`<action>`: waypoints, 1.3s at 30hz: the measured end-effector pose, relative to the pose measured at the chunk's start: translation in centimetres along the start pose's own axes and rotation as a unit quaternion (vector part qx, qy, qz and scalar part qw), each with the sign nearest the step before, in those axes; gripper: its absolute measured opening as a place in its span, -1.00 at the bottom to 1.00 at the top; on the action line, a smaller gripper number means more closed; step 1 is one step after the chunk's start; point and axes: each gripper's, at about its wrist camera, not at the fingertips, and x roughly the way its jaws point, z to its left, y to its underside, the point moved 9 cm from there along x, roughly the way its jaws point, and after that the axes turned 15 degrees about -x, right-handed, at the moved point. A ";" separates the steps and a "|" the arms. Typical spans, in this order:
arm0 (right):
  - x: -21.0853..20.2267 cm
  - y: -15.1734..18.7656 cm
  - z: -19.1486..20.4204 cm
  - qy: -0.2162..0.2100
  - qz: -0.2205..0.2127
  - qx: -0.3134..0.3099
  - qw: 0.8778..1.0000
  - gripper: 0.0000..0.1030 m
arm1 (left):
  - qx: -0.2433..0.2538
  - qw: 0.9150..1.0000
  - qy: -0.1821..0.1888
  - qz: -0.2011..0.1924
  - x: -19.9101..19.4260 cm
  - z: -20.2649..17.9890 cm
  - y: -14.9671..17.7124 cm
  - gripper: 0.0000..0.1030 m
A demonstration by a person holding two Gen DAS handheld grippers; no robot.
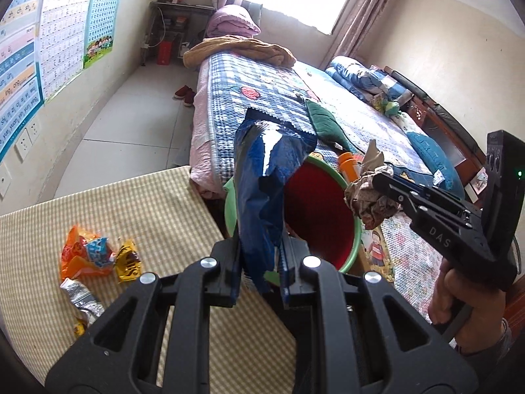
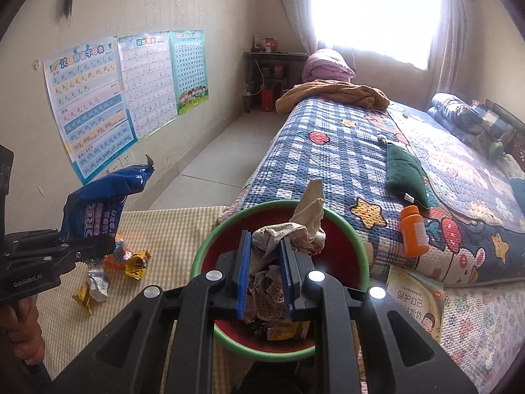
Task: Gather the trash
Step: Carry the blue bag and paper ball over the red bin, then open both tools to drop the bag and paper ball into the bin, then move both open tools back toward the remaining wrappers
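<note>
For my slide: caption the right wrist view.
Right gripper holds crumpled paper above the bin.

A home bedroom: a quilt-covered bed (image 2: 344, 151), children's learning posters (image 2: 92, 105) on the wall, a curtained window (image 2: 374, 13).

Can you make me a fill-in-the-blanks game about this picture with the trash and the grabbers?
1. The left gripper holds a wrapper whose colour is ____.
2. The right gripper holds a ball of crumpled ____.
3. The bin is red inside and has a ____ rim.
4. The small bottle lying on the bed is ____.

Missing words: blue; paper; green; orange
</note>
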 end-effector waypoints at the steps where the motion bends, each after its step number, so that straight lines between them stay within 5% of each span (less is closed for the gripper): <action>1: 0.0 0.2 -0.6 0.002 0.001 0.003 1.000 -0.68 | 0.003 1.000 0.004 0.003 0.5 -0.5 0.0 -0.66; 22: 4.5 2.3 -5.0 -0.006 0.023 0.030 0.999 -0.66 | 0.021 0.998 0.022 0.057 8.6 -4.5 0.8 -0.66; 24: 5.0 2.2 -5.2 -0.009 0.025 0.031 0.999 -0.60 | 0.024 0.998 0.021 0.061 9.1 -4.7 0.9 -0.46; 26: 5.2 2.2 -5.3 -0.009 0.026 0.032 0.999 -0.55 | 0.027 0.998 0.016 0.053 9.1 -4.6 0.8 0.17; 29: 5.3 2.1 -5.6 -0.007 0.022 0.035 0.999 -0.16 | 0.030 0.998 0.005 0.046 9.1 -4.0 0.9 0.48; 35: 5.0 1.8 -5.3 -0.008 0.017 0.039 0.999 0.29 | 0.027 0.999 -0.013 0.033 8.2 -2.6 0.9 0.88; 39: 4.1 1.2 -4.7 -0.001 0.008 0.034 0.999 0.56 | 0.030 0.999 -0.019 0.025 7.0 -2.0 0.7 0.89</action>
